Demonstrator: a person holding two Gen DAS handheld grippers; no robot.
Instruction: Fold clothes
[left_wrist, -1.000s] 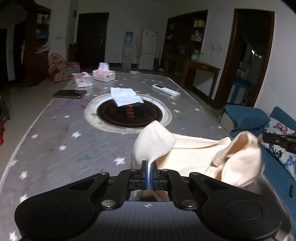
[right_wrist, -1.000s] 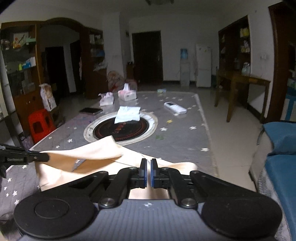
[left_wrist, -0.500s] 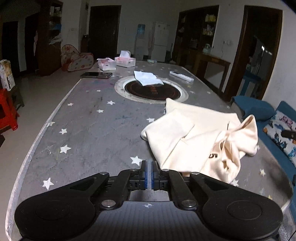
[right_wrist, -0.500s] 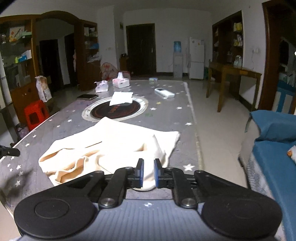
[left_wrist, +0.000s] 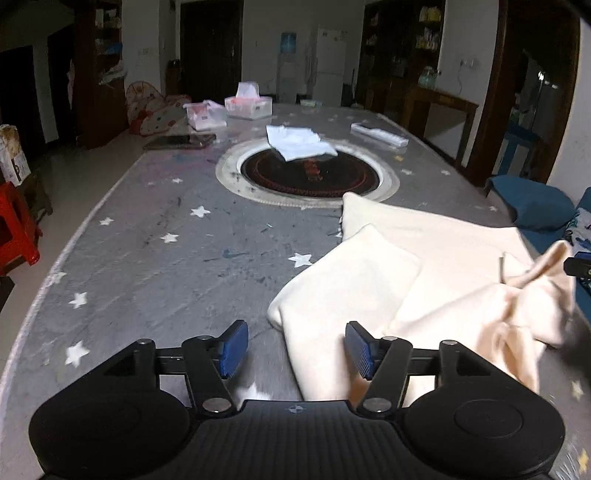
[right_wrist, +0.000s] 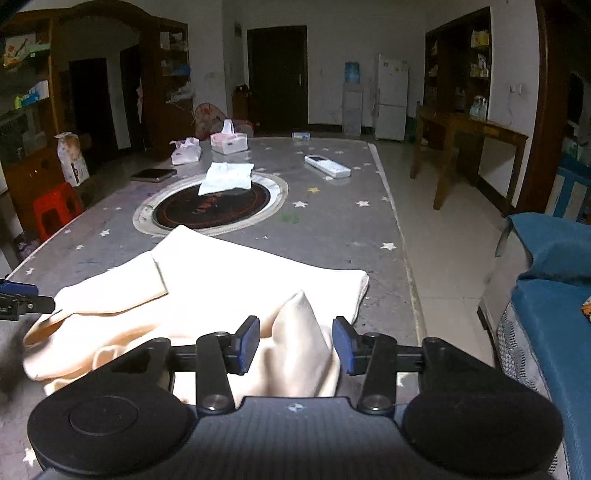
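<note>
Cream garment (left_wrist: 424, 280) lies crumpled on the near right part of the star-patterned table (left_wrist: 155, 258), one flap doubled over, a raised peak at its near right edge. The left gripper (left_wrist: 295, 347) is opening over the cloth's near left corner, pads clear of it; the right gripper (right_wrist: 295, 341) is opening too, the peak standing loose between its jaws. A good next step likely means regrasping both near corners evenly and pulling flat. Farther off sit a round inset plate (left_wrist: 306, 175), a white cloth (left_wrist: 299, 142) and tissue boxes (left_wrist: 247, 105).

The grey star-printed tablecloth (left_wrist: 155, 266) lies bare left of the cream folded garment (left_wrist: 399, 266), while farther off a white crumpled tissue (left_wrist: 299, 142) covers the round black inset burner (left_wrist: 306, 177).
</note>
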